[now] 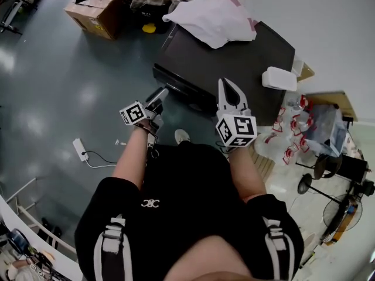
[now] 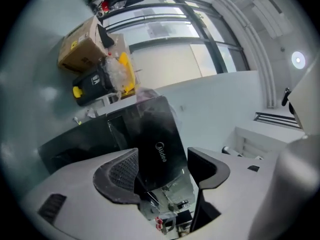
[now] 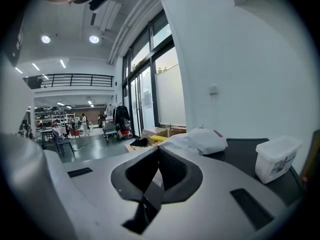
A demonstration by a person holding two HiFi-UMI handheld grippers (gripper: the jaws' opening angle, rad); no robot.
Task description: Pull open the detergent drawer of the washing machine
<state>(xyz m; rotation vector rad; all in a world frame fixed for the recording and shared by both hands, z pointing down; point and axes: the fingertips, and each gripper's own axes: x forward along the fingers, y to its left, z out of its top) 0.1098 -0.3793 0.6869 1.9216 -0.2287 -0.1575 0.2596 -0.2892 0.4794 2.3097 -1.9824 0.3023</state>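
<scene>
The black washing machine (image 1: 246,63) stands in front of me, seen from above. Its detergent drawer (image 1: 171,82) is at the left end of the front edge. In the left gripper view the drawer's glossy black front (image 2: 157,144) carries a Midea logo and fills the gap between the jaws. My left gripper (image 1: 161,93) (image 2: 163,156) is shut on that front. My right gripper (image 1: 229,85) (image 3: 156,151) hovers over the machine's top, shut, with nothing between its jaws.
A white cloth (image 1: 214,16) and a white lidded box (image 1: 279,78) lie on the machine's top. A cardboard box (image 1: 96,10) and a black bin (image 2: 92,84) stand behind on the left. A power strip (image 1: 79,149) lies on the floor, with red-and-white packets (image 1: 293,133) at the right.
</scene>
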